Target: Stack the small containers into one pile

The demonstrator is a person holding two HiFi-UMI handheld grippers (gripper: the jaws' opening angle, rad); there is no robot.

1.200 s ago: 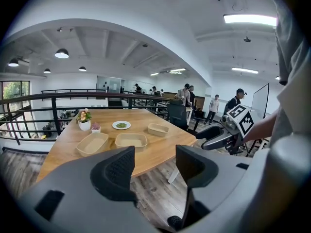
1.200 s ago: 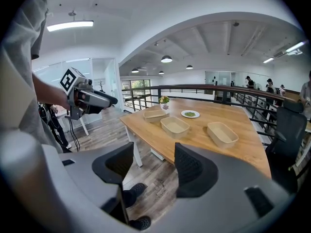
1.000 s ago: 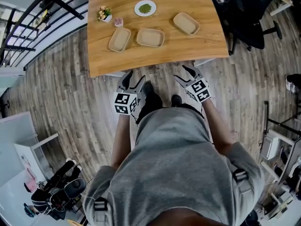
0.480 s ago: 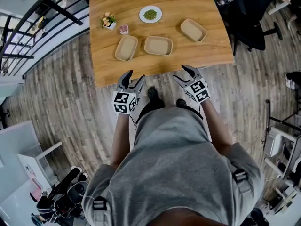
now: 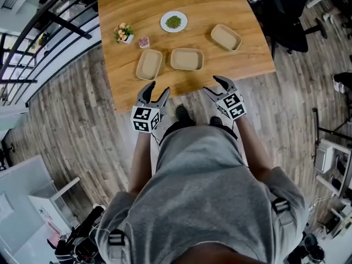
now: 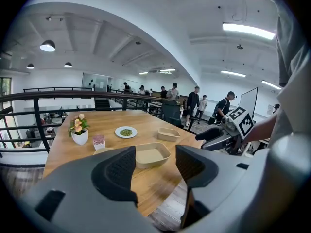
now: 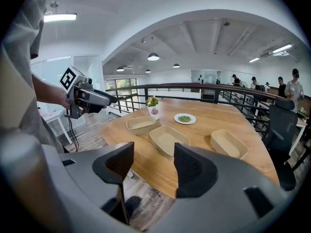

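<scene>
Three empty beige containers lie apart on the wooden table [image 5: 132, 4]: a left one [image 5: 149, 64], a middle one [image 5: 187, 59] and a right one [image 5: 226, 37]. My left gripper [image 5: 154, 92] is open and empty, held at the table's near edge just short of the left container. My right gripper [image 5: 215, 87] is open and empty too, at the near edge below the middle and right containers. The left gripper view has the middle container [image 6: 152, 154] between its jaws, farther off. In the right gripper view all three stand ahead: left container [image 7: 141, 124], middle container [image 7: 168, 139], right container [image 7: 231, 143].
Farther back on the table are a white plate of green bits [image 5: 174, 21], a small flower pot [image 5: 123, 32] and a tiny pink pot [image 5: 144, 42]. A black office chair [image 5: 291, 15] stands right of the table and a black railing [image 5: 49, 21] to its left. People stand in the background [image 6: 197, 103].
The table has come nearer over the last second. Both grippers, once over the floor short of it, now reach its near edge. The containers have not moved.
</scene>
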